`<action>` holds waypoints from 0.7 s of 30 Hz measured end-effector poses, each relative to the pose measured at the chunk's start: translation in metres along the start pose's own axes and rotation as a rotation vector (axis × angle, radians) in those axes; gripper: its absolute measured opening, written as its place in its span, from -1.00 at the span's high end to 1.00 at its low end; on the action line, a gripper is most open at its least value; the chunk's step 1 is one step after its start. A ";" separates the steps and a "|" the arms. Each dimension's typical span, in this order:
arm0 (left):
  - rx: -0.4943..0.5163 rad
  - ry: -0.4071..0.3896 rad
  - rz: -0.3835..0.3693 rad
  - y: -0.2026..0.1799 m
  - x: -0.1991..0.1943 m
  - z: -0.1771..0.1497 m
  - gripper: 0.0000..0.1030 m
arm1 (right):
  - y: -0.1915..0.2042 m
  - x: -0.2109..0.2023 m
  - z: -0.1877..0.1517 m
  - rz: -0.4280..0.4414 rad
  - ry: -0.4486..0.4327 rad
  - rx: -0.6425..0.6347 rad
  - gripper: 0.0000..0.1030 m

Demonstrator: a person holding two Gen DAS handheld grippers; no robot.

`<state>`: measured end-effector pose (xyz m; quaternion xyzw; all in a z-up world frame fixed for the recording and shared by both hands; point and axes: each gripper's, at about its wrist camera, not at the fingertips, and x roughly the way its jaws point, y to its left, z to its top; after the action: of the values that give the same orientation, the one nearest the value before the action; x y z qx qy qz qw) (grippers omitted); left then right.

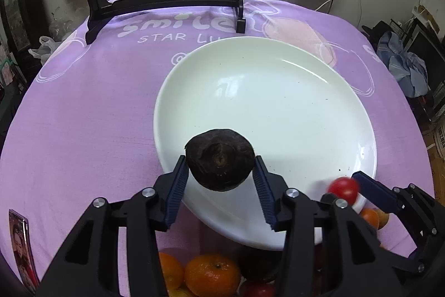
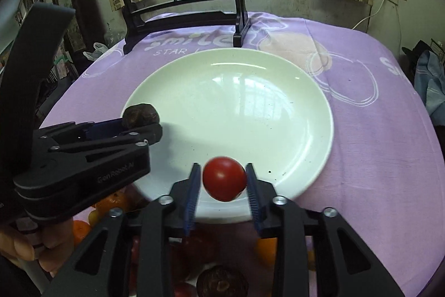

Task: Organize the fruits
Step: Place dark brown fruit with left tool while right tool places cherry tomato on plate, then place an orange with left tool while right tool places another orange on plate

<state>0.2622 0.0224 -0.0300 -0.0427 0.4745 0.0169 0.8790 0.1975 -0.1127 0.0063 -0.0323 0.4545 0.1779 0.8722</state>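
Observation:
A dark brown round fruit (image 1: 219,159) hangs between the blue pads of my left gripper (image 1: 219,157) over the near left rim of the white plate (image 1: 278,102); the pads stand right at its sides without clearly squeezing it. A small red tomato (image 2: 224,178) sits between the jaws of my right gripper (image 2: 222,166) above the plate's (image 2: 236,107) near rim, with a thin gap on its left side and a blurred underside. The right wrist view has the left gripper (image 2: 144,124) and the brown fruit (image 2: 140,116) at its left. The right gripper (image 1: 345,185) and the blurred tomato (image 1: 343,188) appear low right in the left wrist view.
Beneath both grippers lies a pile of fruit: oranges (image 1: 212,279), red fruits, and another brown fruit (image 2: 221,283). A black framed screen stand (image 2: 183,13) rises at the table's far edge on the purple cloth (image 1: 83,116). A photo card (image 1: 20,241) lies near left. A hand (image 2: 27,249) holds the left gripper.

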 end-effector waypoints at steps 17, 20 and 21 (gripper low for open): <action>-0.002 -0.289 0.044 0.029 -0.111 -0.090 -0.84 | -0.046 -0.092 -0.082 0.028 -0.171 0.164 -0.66; -0.027 -0.247 0.020 0.038 -0.113 -0.109 -0.84 | -0.049 -0.113 -0.097 -0.044 -0.224 0.122 -0.66; -0.033 -0.238 0.023 0.040 -0.112 -0.115 -0.84 | -0.048 -0.116 -0.102 -0.057 -0.219 0.115 -0.66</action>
<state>0.1018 0.0527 -0.0012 -0.0493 0.3671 0.0397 0.9280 0.0734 -0.2127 0.0352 0.0242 0.3650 0.1290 0.9217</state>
